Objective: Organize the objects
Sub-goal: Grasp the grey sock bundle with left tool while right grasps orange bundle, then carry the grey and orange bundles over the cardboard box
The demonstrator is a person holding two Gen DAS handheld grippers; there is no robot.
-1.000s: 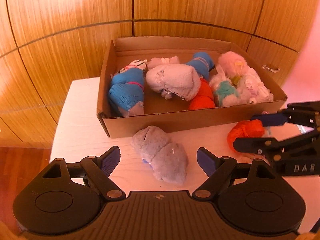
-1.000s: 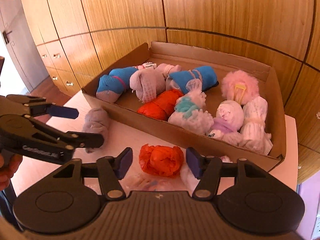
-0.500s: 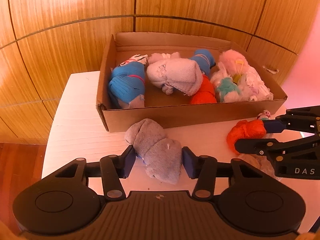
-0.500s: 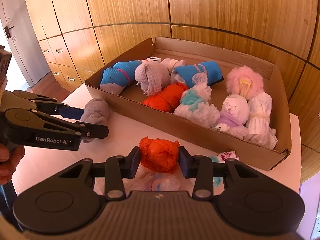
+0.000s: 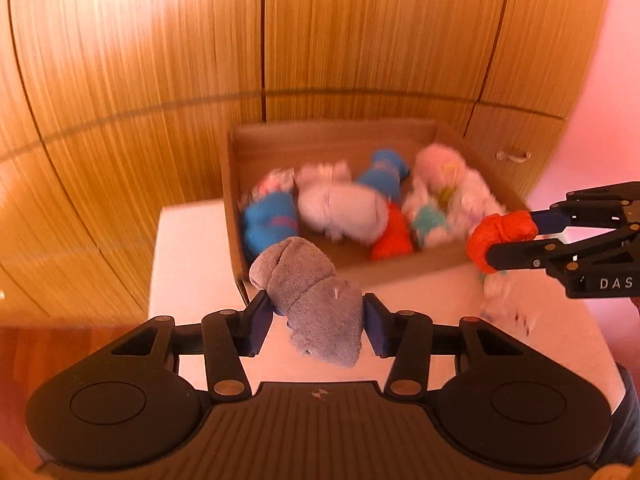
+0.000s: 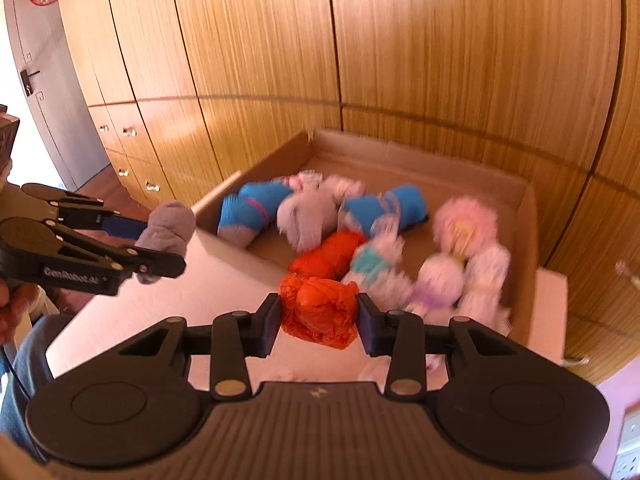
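My left gripper [image 5: 318, 314] is shut on a grey rolled sock [image 5: 314, 296] and holds it in the air just before the near left corner of the cardboard box [image 5: 400, 272]. My right gripper [image 6: 318, 318] is shut on an orange rolled sock [image 6: 318, 310], lifted in front of the box's near wall [image 6: 240, 250]. The left gripper [image 6: 160, 252] with the grey sock [image 6: 168, 230] shows at the left of the right wrist view. The right gripper [image 5: 500, 240] with the orange sock [image 5: 498, 236] shows at the right of the left wrist view.
The box holds several rolled socks: blue [image 6: 252, 210], white [image 5: 344, 212], orange [image 6: 328, 256], pink [image 6: 466, 222]. It stands on a white table [image 5: 188, 248] against wooden cabinet doors [image 5: 160, 80]. A few pale socks [image 5: 498, 292] lie on the table at the right.
Both grippers closed on their socks and lifted them off the table toward the box. The views are now higher and blurred from motion.
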